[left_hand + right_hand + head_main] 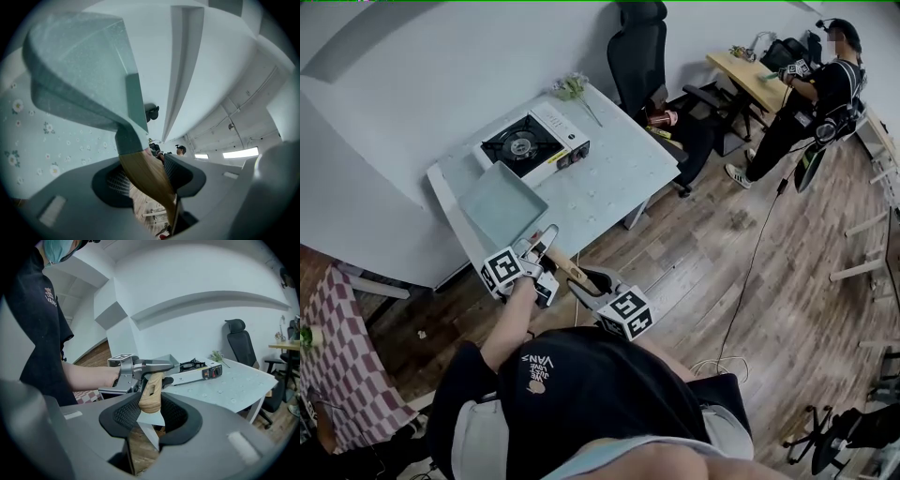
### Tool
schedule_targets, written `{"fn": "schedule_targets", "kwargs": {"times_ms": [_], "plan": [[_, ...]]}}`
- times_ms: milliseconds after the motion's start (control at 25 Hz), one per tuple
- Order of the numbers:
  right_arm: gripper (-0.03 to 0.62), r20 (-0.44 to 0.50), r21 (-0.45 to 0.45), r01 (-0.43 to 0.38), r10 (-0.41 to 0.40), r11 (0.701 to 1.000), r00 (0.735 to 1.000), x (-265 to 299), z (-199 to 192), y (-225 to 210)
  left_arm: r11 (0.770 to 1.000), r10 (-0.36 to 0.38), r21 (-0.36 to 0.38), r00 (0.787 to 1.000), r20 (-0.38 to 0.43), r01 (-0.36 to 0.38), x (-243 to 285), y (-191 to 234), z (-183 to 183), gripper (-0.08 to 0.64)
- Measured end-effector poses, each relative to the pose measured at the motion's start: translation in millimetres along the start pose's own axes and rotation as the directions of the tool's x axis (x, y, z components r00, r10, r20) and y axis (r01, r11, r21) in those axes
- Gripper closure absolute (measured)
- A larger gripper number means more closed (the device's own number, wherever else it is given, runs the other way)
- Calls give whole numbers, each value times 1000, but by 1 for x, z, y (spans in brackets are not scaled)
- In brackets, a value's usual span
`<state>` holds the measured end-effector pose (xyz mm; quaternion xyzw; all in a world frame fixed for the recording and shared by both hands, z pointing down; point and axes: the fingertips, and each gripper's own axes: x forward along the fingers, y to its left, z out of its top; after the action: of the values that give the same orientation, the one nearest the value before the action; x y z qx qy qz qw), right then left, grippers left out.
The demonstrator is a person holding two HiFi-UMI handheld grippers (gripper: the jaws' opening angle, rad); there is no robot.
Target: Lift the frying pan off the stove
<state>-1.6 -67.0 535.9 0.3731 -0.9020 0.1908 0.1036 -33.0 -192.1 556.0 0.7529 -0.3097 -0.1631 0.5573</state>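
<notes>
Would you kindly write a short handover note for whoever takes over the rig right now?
Left gripper: shut on the wooden handle, close to the pan body.
Right gripper: shut on the handle's free end.
Frying pan: off the stove, held over the near corner of the table; the burner is bare.
Done: the lift off the stove.
Left: probably only holding the pan steady with both grips.

Office, desk [748,77], swivel chairs [643,52]

White walls [412,56], wood-plank floor [787,272], black office chair [639,52], wooden desk [750,75].
</notes>
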Motion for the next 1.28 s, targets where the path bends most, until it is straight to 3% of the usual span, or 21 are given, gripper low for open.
{"fn": "schedule_targets", "kwargs": {"times_ms": [800, 1280], "plan": [[457, 2, 32, 81, -81, 996, 997, 62, -31, 113, 1000, -21, 4, 996, -89, 21, -111, 40, 26, 379], [459, -18, 12, 109, -109, 994, 994, 67, -47, 149, 999, -41, -9, 994, -101, 41, -148, 49, 20, 379]]}}
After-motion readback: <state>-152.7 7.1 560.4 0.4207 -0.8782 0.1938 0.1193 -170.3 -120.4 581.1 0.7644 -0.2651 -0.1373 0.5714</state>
